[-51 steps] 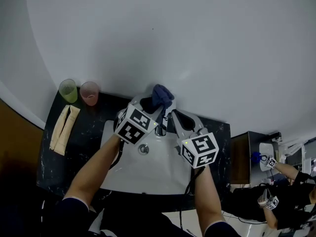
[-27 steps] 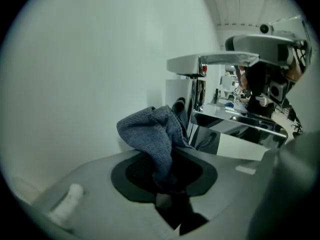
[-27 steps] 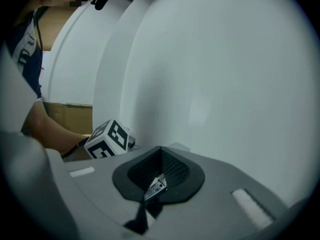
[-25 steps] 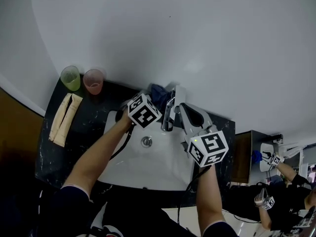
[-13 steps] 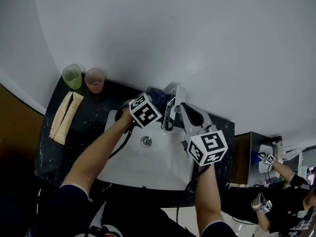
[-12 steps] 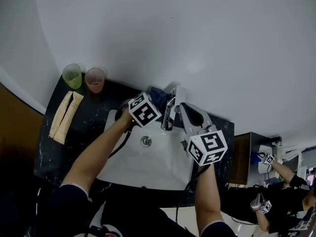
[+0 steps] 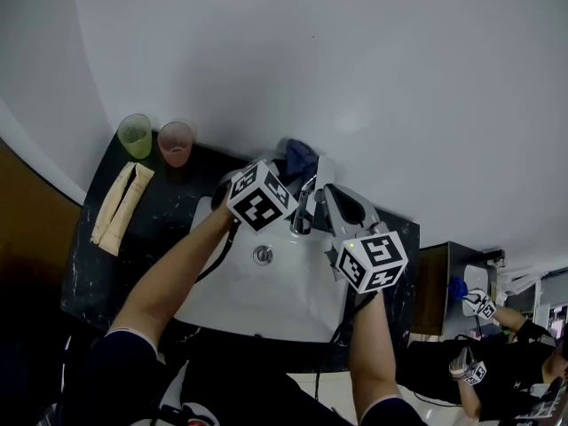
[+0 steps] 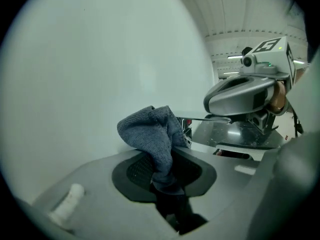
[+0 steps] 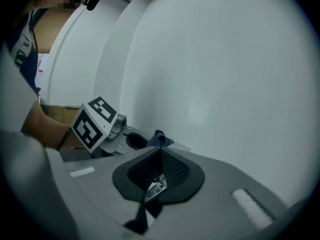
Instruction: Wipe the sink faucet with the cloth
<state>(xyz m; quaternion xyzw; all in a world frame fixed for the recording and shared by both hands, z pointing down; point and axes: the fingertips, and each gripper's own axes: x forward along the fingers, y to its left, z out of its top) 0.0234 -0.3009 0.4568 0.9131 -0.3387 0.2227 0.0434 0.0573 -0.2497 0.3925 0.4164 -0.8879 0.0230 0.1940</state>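
Note:
My left gripper [image 7: 287, 170] is shut on a bunched blue cloth [image 7: 299, 155]; its jaws have just been closing a little with the cloth between them. The cloth [image 8: 150, 131] hangs over the jaw tips, beside the top of the chrome faucet [image 7: 306, 209]. My right gripper [image 7: 325, 192] is shut on the faucet's thin flat lever [image 8: 202, 118], and a metal sliver shows between its pads [image 9: 156, 186]. In the right gripper view the cloth [image 9: 159, 138] lies just beyond the jaws, with the left gripper's marker cube [image 9: 95, 121] to the left.
The white sink basin [image 7: 293, 304] with its drain [image 7: 262, 256] sits in a black counter [image 7: 169, 216]. A green cup [image 7: 135, 136], a pink cup [image 7: 176, 143] and a beige folded cloth [image 7: 120, 207] are at the left. A white wall stands close behind the faucet.
My left gripper has risen with the cloth, from low beside the faucet to near its top. The right gripper has stayed in place.

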